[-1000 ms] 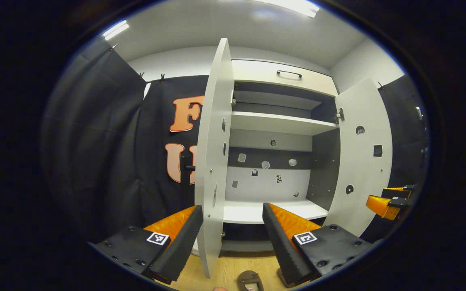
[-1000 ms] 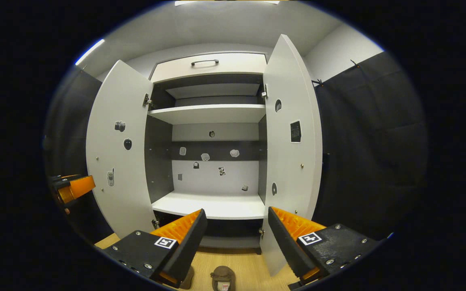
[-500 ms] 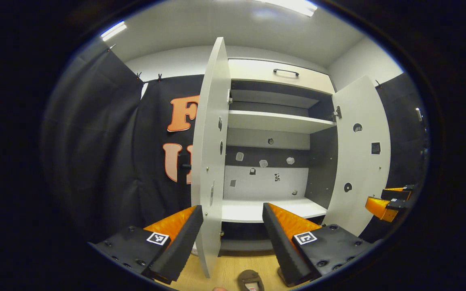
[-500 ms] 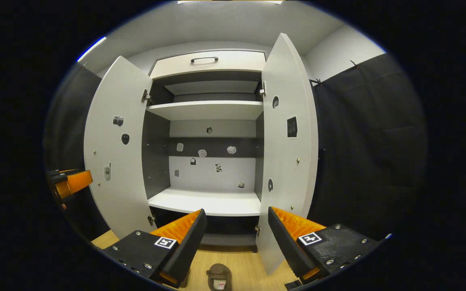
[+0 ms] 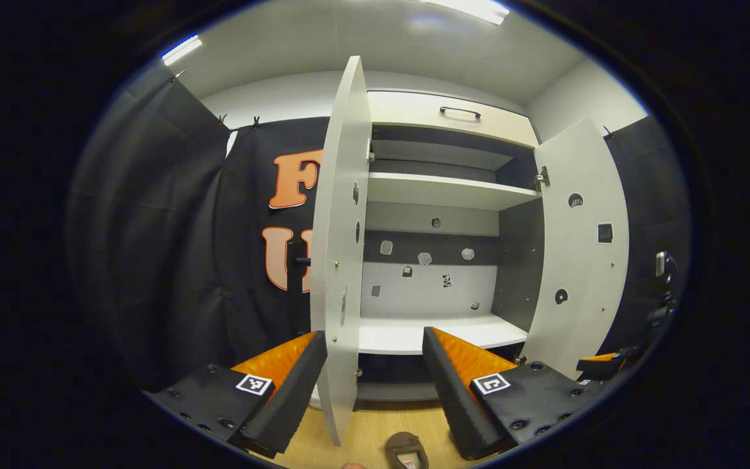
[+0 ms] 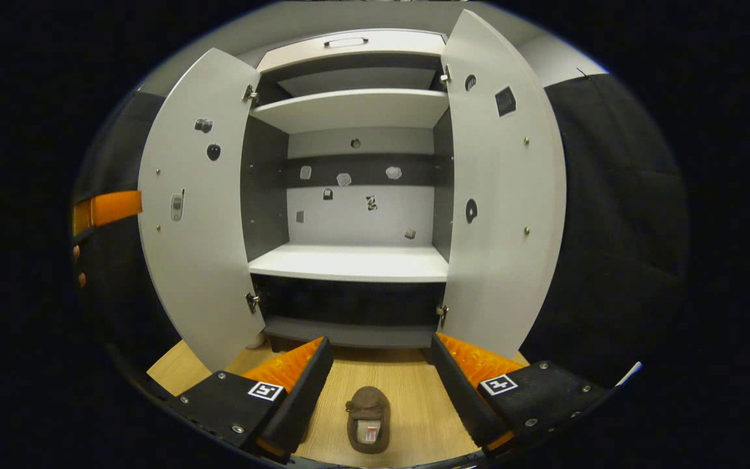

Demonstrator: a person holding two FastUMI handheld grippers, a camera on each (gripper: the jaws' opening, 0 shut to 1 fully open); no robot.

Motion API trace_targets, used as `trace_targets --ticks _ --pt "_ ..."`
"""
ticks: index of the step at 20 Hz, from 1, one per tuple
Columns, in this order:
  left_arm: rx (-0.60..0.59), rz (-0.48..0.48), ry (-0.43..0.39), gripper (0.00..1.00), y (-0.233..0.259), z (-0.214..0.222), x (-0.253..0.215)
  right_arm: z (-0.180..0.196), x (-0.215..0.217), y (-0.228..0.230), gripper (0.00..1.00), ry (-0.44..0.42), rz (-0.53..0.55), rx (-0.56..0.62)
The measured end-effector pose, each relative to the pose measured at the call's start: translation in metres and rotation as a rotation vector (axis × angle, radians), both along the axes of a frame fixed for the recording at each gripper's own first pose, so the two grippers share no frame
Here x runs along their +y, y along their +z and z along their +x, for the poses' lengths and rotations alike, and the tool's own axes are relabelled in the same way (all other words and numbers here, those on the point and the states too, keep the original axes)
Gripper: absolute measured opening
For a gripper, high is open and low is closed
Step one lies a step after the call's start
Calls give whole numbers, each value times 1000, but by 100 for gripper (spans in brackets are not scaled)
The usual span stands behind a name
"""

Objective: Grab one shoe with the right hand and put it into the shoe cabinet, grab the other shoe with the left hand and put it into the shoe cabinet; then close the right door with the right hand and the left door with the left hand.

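Right gripper [image 6: 378,365] hangs over the shoe [image 6: 368,418], jaws spread; drop straight, pinch its sides squarely. Left gripper [image 5: 374,378] waits by the cabinet [image 5: 440,192], jaws spread.

Staged recording booth, probably a lab mock-up: black cloth wall [image 5: 173,247], white shoe cabinet [image 6: 355,260], wood-look floor [image 6: 407,397], strip ceiling lights [image 5: 183,49].

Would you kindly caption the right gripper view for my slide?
Open right tongs hover above a brown shoe before the open cabinet.
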State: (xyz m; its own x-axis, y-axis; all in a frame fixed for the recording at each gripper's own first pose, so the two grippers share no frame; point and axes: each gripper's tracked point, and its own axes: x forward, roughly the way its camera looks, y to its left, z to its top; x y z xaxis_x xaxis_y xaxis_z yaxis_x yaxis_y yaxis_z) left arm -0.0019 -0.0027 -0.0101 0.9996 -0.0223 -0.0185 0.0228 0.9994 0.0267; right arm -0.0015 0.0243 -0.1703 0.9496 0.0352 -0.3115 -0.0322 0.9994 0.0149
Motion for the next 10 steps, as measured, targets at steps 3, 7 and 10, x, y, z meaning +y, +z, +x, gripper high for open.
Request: trace_targets --ticks 3,7,10 --pt "6 6 8 99 -2 -2 5 -3 -1 -60 94 -11 1 120" --pt "18 5 23 96 -7 -5 13 -14 -7 -146 94 -9 -39 271" --pt "27 10 34 96 -10 -4 17 -17 -15 -205 94 -23 -71 365"
